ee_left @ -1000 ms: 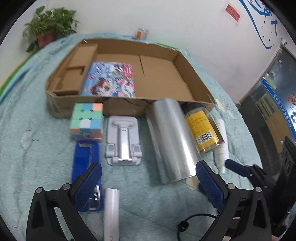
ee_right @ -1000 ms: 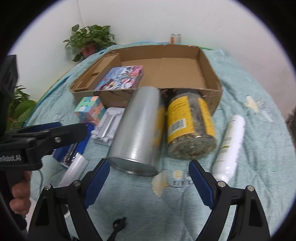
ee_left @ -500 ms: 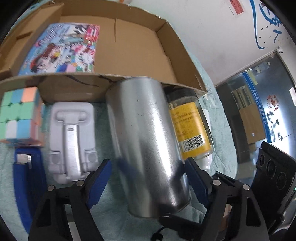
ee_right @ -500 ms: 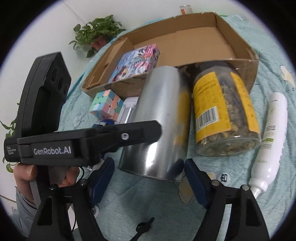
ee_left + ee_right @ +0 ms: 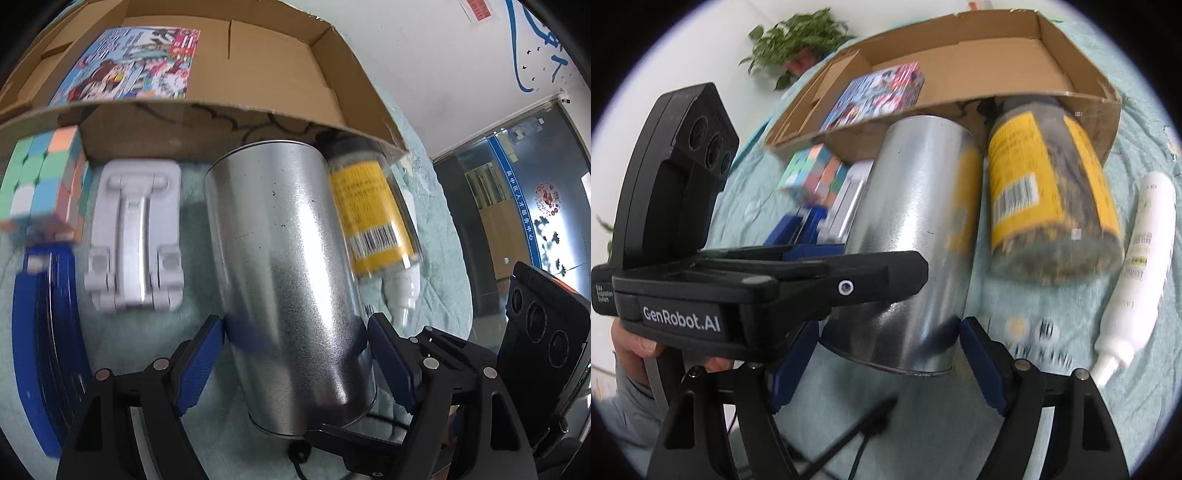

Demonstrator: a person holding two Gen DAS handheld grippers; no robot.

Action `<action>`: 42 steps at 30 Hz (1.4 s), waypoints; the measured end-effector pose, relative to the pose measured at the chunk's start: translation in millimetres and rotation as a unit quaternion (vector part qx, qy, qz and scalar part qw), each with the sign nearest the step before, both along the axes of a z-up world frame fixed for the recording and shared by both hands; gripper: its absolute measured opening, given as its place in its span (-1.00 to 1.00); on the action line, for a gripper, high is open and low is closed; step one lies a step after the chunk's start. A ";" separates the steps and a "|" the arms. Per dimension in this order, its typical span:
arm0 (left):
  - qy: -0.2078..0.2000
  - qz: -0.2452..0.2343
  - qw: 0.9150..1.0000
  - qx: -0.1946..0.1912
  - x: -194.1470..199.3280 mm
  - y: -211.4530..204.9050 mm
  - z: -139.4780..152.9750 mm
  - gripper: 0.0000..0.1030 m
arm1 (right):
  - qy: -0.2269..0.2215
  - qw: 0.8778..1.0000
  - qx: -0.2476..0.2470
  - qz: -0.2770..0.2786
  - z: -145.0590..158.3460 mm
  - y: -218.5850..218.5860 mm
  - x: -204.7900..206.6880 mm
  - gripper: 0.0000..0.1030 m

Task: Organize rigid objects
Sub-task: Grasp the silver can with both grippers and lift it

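A silver metal tin [image 5: 291, 273] lies on its side on the teal cloth, in front of an open cardboard box [image 5: 236, 110]. My left gripper [image 5: 295, 365] has its blue pads against both sides of the tin's near end. My right gripper [image 5: 882, 365] straddles the same end of the tin [image 5: 916, 236] from the other angle, its right pad touching the rim. A jar with a yellow label [image 5: 369, 206] lies right of the tin. It also shows in the right wrist view [image 5: 1049, 195].
A puzzle box [image 5: 133, 66] lies inside the cardboard box. A pastel cube [image 5: 40, 181], a white phone stand [image 5: 136, 232] and a blue stapler [image 5: 40, 332] lie left of the tin. A white bottle [image 5: 1137, 266] lies right of the jar. A plant [image 5: 798, 40] stands behind.
Both grippers have moved forward and narrowed around the near end of the silver tin. The left gripper has come into the right wrist view.
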State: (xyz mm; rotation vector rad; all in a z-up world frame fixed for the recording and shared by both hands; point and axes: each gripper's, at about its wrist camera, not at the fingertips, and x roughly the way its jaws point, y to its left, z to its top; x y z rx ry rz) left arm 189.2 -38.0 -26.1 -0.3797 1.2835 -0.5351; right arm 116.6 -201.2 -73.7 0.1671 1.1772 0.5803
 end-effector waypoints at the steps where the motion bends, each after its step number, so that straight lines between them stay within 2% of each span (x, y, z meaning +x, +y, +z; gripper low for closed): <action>1: 0.004 0.001 1.000 -0.002 -4.6 0.1 -1.0 0.51 | 0.006 1.000 -0.001 0.006 -0.1 0.0 -3.6 0.53; 6: 0.028 0.011 0.999 -0.035 -6.2 8.2 -11.1 0.58 | 0.018 1.000 0.006 0.011 -1.2 -0.8 -5.0 0.56; 8: 0.030 0.010 0.999 -0.035 -2.0 8.0 -14.5 0.69 | 0.026 1.000 0.015 0.003 -2.8 -4.4 0.3 0.55; 14: 0.023 0.000 0.999 -0.040 6.7 13.3 -18.6 0.73 | 0.037 0.999 0.030 0.001 -9.4 -4.1 9.2 0.59; 18: 0.024 -0.001 0.999 -0.046 7.8 22.4 -25.4 0.77 | 0.035 0.999 0.018 0.007 -11.5 6.7 13.1 0.66; 22: 0.016 -0.012 0.999 -0.033 7.8 5.7 -30.4 0.77 | 0.038 0.999 0.001 0.005 -16.2 13.3 15.2 0.73; 25: 0.031 -0.024 0.999 -0.017 9.1 -9.5 -44.8 0.71 | 0.032 0.999 -0.014 0.010 -16.9 22.7 14.2 0.74; 28: 0.017 -0.021 0.999 -0.017 7.7 -8.3 -43.5 0.71 | 0.024 0.999 -0.021 0.017 -15.2 25.9 13.0 0.74; 36: -0.049 -0.013 0.999 0.003 -2.3 -5.8 -1.2 0.70 | -0.031 0.999 0.003 0.034 12.5 27.4 4.9 0.74; 42: -0.089 -0.011 0.996 0.009 14.6 -13.4 32.5 0.70 | -0.068 0.997 0.013 0.034 39.9 20.1 12.9 0.74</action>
